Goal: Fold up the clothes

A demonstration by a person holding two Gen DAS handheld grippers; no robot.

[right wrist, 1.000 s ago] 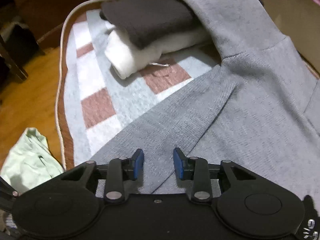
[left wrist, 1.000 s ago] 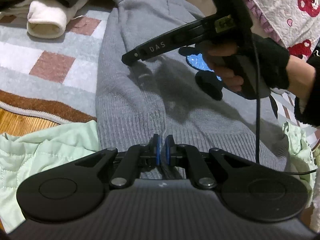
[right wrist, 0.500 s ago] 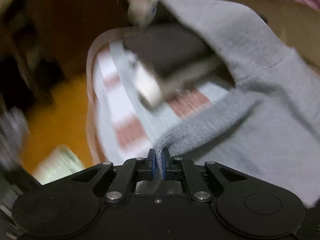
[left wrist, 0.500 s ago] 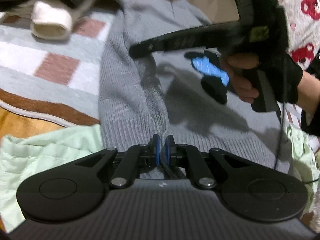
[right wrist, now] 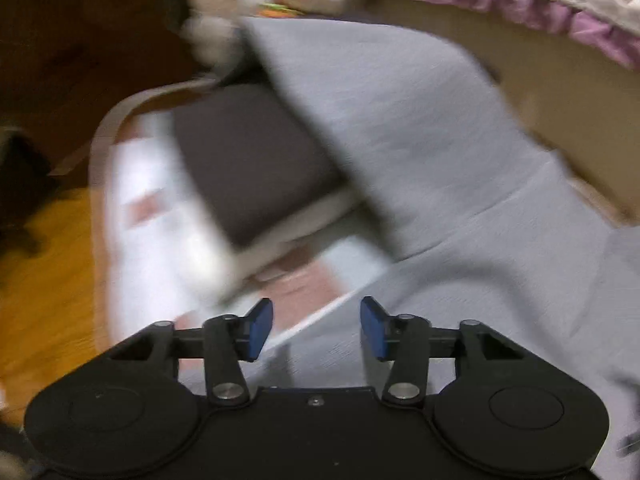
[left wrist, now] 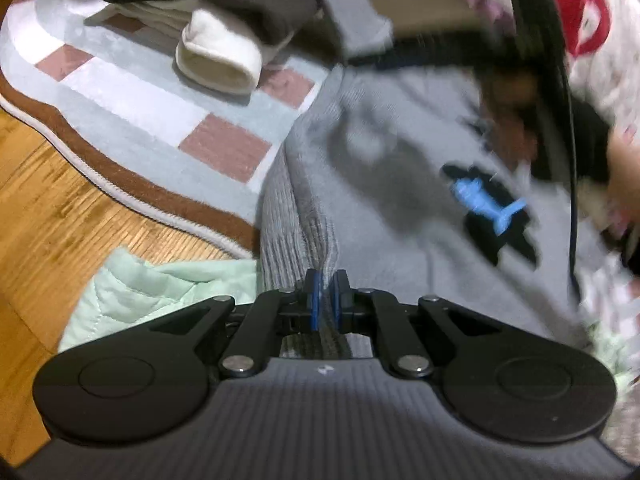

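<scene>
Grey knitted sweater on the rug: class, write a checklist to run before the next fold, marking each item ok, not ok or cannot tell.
1. Left gripper shut on the grey knitted sweater at its ribbed hem: ok.
2. Right gripper free of cloth, its fingers opening with nothing pinched between them: ok.
3. Sweater's sleeve clear of the stack of folded dark and white clothes: not ok, it drapes over the stack.
4. Sweater lying flat on the checked pink and grey rug: cannot tell, the pictures are blurred.
5. Pale green quilted garment off the sweater: ok, it is beside the hem.
</scene>
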